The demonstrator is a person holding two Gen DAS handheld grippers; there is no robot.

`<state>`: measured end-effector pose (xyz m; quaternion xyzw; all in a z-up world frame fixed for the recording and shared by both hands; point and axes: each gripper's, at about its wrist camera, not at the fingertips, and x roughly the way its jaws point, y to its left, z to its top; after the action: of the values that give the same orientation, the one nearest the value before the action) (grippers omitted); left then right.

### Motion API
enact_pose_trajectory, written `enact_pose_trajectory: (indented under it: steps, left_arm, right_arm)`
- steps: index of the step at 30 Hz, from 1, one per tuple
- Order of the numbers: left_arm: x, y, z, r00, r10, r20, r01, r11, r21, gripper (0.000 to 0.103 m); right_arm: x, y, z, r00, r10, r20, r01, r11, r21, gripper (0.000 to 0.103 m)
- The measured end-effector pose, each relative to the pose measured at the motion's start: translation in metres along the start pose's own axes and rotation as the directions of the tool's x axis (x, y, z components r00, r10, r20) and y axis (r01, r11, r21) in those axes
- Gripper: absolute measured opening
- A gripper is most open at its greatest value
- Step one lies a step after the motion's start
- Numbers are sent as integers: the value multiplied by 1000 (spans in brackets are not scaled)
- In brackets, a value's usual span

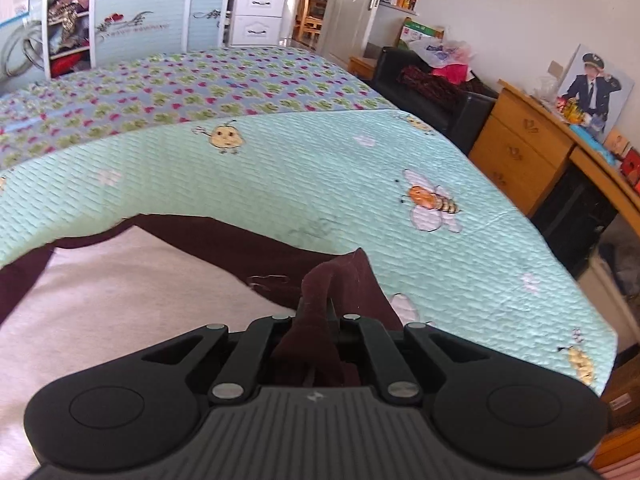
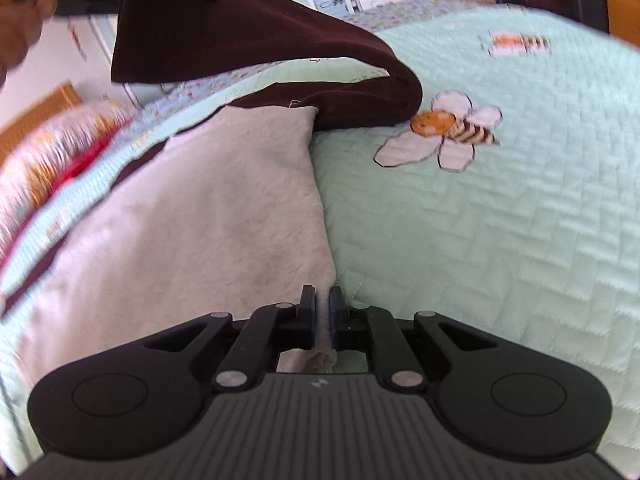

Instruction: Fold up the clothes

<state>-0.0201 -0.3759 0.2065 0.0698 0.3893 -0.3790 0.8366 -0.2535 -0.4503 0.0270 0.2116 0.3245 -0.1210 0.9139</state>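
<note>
From the left wrist, the left gripper (image 1: 316,312) is pressed together on a bunched dark maroon sleeve (image 1: 320,280) of a garment (image 1: 120,300), whose pale pinkish body lies on the mint quilt (image 1: 320,168) with bee pictures. Behind are a flowered bedspread (image 1: 192,84), a white drawer cabinet (image 1: 260,12) and a wooden desk (image 1: 520,152); no writing is readable. From the right wrist, the right gripper (image 2: 322,312) pinches the edge of the garment's (image 2: 180,220) pale part, while the maroon sleeve (image 2: 248,40) hangs lifted above the quilt (image 2: 500,220).
</note>
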Motion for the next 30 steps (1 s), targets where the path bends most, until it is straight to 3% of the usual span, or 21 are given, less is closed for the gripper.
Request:
enact_pose_trajectory:
  steps: [5,12,15,20,23,27,30]
  left_arm:
    - [-1,2,-7,999,51,0,-51,998,34,3]
    - [0,7,-13,997,68,22,-69,996,52,3]
    - [2,11,-12,997,73,18,-74,996,48,3]
    - [1,14,-11,997,78,20,-79,996,46,3]
    - [-8,20,-11,997,68,36,-69,997,25,3]
    - [-33,43,-7,995,44,90,-41,998,-40,3]
    - [-51,71,-5,991,55,121,-43,995,-94,3]
  right_arm:
    - [4,4,3,999,-24,-27,22,999,-38,11]
    - [7,39,-4,991,-133,-12,122,934,-335,11]
    - [6,33,0,993,-112,-22,100,949,-298,11]
    - [5,5,10,998,-12,-55,8,997,-71,11]
    - [5,11,7,998,-32,-49,27,994,-107,11]
    - [4,50,-2,989,-146,11,142,932,-335,11]
    - [5,70,-7,981,-186,53,190,874,-447,11]
